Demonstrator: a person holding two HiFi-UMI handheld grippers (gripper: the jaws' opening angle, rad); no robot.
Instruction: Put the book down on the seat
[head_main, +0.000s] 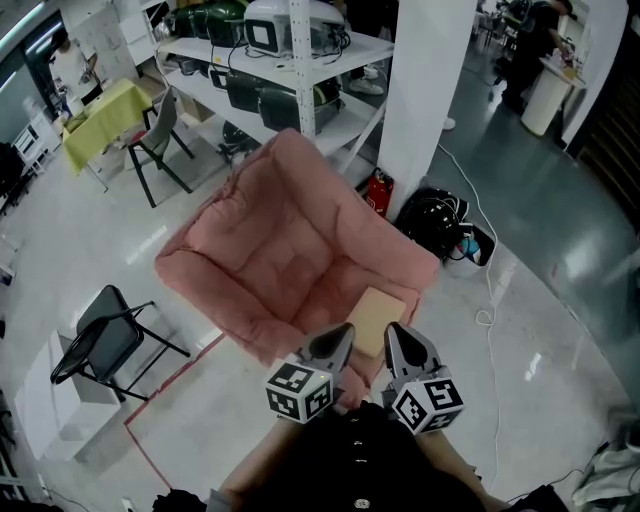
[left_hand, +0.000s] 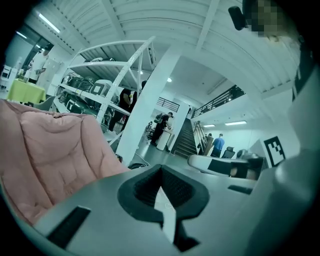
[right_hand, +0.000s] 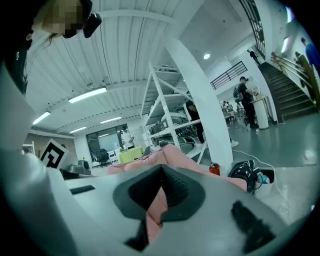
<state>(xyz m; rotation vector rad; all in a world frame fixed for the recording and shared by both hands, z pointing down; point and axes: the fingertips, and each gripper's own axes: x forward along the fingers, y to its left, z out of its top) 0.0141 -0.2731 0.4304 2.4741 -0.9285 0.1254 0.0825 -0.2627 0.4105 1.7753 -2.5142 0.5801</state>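
Observation:
A tan book (head_main: 376, 316) lies flat on the pink padded seat (head_main: 270, 250), near its front right edge. Both grippers hover low in the head view, just in front of the book and close to the person's body. My left gripper (head_main: 338, 338) is shut and holds nothing; its tips point at the book's near left corner. My right gripper (head_main: 396, 338) is also shut and empty, beside the book's near right corner. In the left gripper view the left gripper (left_hand: 161, 172) has its jaws together, with the seat (left_hand: 45, 155) at the left. The right gripper (right_hand: 161, 172) faces the seat (right_hand: 165, 156).
A black folding chair (head_main: 105, 340) stands left of the seat, by a red tape line (head_main: 170, 375) on the floor. Behind the seat are a white pillar (head_main: 430, 90), a metal rack (head_main: 290, 60), a fire extinguisher (head_main: 378, 190), a black bag (head_main: 435, 220) and a cable (head_main: 490, 300).

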